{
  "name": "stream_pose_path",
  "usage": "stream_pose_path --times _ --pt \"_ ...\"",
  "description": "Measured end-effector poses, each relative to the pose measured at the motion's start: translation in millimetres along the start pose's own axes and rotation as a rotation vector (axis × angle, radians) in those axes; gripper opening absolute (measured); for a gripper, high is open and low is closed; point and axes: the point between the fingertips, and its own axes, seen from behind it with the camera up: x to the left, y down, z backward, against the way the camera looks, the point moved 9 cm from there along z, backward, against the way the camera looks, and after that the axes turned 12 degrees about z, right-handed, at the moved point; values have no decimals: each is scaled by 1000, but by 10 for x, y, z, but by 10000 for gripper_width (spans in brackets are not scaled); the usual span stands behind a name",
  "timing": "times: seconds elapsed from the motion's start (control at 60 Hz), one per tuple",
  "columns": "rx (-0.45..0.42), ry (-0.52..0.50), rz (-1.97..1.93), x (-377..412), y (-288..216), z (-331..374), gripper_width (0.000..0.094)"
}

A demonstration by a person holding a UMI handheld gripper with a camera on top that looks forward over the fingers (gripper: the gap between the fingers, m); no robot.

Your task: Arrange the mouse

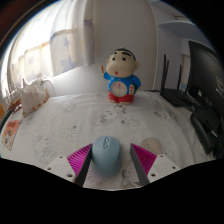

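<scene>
Mouse [107,154] sits between spread jaws, gaps either side, open tablecloth [70,120] ahead.

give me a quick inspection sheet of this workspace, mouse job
surface: round table under a white patterned cloth
job's things: pale blue-grey computer mouse lies on the cloth between the fingers, a gap at each side
clutter: cartoon boy figurine in a blue top stands upright beyond the mouse; white objects at the table's far side, too blurred to name
grippers: gripper open, magenta pads flank the mouse
cables: nothing seen
surroundings: dark chair, pale wall behind
</scene>
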Motion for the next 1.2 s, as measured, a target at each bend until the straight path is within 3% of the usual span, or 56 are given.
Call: stream_pose_path --times 0.05,0.1,0.283,0.517,0.783,0.967,1.2 --pt "-2 -3 9 35 -8 -13 667" --pt "0 -1 12 34 -17 -13 496" --pt "20 29 39 -6 -140 52 426" --pt "-65 -17 73 324 -929 365 405" --pt "-152 -195 72 2067 -1746 718 405" --pt "-140 -305 89 3562 -1738 878 405" --pt "-43 -276 82 4851 -1355 683 405"
